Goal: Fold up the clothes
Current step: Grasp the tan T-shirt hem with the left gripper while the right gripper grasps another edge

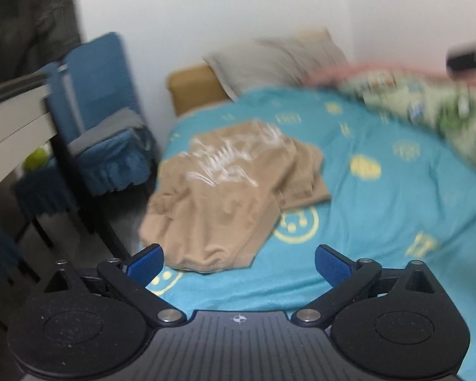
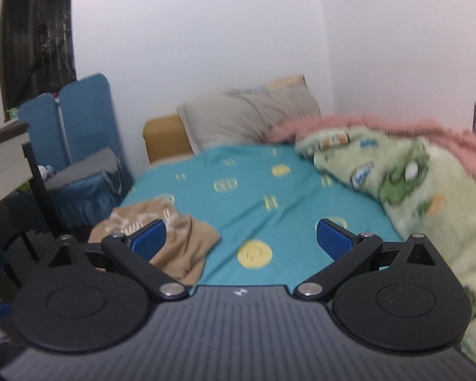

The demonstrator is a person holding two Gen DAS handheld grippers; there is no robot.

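Bed [image 1: 380, 222]: tan tee [image 1: 225, 197], print unreadable.

Home bedroom: bed [image 2: 269, 190] with pillow [image 2: 247, 117], blanket [image 2: 412, 184], chair [image 2: 79, 146].

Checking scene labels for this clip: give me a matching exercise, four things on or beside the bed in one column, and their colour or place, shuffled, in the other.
Things:
1. T-shirt
2. Pillow
3. Fleece blanket
4. Chair

Descriptions:
A. Blue, standing off the bed's left side
B. Pale green with cartoon prints, heaped along the bed's right side
C. Tan with a white print, crumpled near the bed's left edge
D. Grey, at the head of the bed

Pairs: 1-C, 2-D, 3-B, 4-A
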